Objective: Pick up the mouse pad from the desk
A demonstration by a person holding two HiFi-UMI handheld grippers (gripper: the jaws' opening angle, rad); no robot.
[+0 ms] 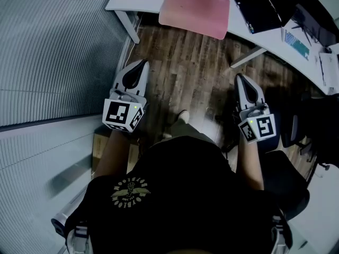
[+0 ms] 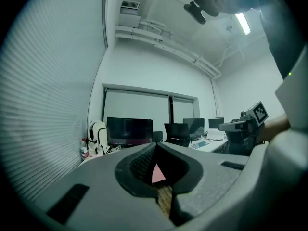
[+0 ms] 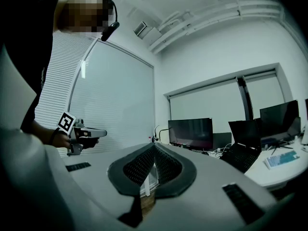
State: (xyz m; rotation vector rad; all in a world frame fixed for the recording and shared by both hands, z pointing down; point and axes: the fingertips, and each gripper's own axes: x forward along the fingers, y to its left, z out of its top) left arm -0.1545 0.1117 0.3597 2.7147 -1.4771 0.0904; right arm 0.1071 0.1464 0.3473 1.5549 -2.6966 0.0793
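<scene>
well, the mouse pad (image 1: 195, 10) lies flat on the white bench (image 1: 117, 3), a pink sheet whose near side seems to jut a little past the bench's front edge. a black laptop (image 1: 258, 9) sits just beside it on the right, and a keyboard (image 1: 295, 42) lies further along. the person stands back over the wooden floor (image 1: 185, 62), well apart from the pad.

the left hand-held gripper (image 1: 142, 63) and the right hand-held gripper (image 1: 241, 78) both point level toward the bench. each has its jaws fully together, with nothing between them. through the notch in the left one's jaws a sliver of the pink pad shows ahead.

nothing of the pick-up is done yet, and the risks lie in the approach. if the jaws arrive closed, they would only nudge the pad. a thin sheet on a smooth top would likely slide back or sideways into the laptop. coming down on it from above is also poor, since a jaw has no edge to get under. the overhanging side looks like the safer place to pinch. the pad looks floppy, so a pinch at one corner could let it droop, drag along the bench or slip free.
</scene>
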